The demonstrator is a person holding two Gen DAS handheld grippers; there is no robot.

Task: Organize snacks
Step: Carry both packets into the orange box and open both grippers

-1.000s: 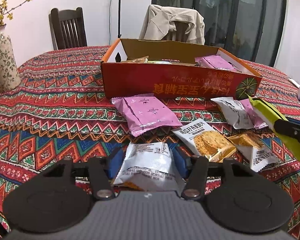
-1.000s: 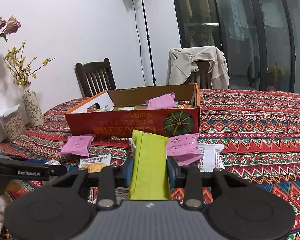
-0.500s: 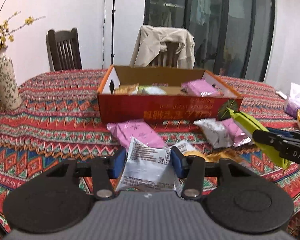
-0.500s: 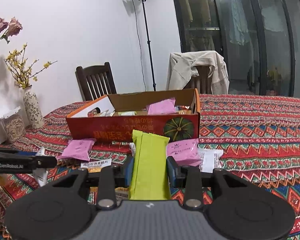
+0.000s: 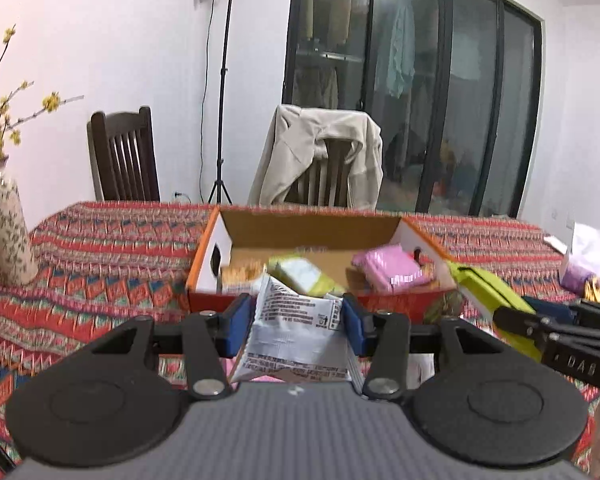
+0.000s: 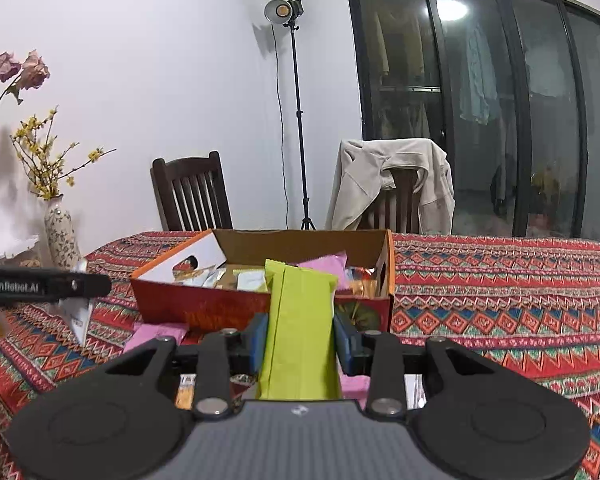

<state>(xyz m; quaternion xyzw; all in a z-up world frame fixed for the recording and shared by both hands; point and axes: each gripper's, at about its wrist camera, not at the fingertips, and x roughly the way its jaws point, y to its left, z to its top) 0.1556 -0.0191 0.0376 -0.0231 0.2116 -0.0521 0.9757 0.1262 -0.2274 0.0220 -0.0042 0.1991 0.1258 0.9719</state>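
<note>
Patterned red zigzag tablecloth (image 5: 100, 248) covers a dining table, white wall and dark glass doors behind. Left wrist view: left gripper (image 5: 296, 328) clamps a silver-white foil snack packet (image 5: 296, 332) between its blue pads, packet raised off the cloth at 6 o'clock. At 12 o'clock from it sits the open orange-red cardboard box (image 5: 204, 276), already holding a pink packet (image 5: 392, 270), a pale green-and-white one (image 5: 304, 276) and a biscuit packet, all blurred. At 3 o'clock the right gripper enters with its load pointing toward the box. Right wrist view: right gripper (image 6: 300, 340) is closed on a long lime-green snack bar wrapper (image 6: 300, 320), held upright, with the box (image 6: 204, 304) just beyond at 12 o'clock. Loose pink packets (image 6: 156, 334) lie on the cloth in front of the box at 9 o'clock, more partly hidden under the fingers. Left gripper's arm shows at far 9 o'clock. Judgement: sorting is partway; several snacks are boxed, two are in transit, and at least a few still wait on the cloth. Both carried packets have yet to clear the box's near wall.
</note>
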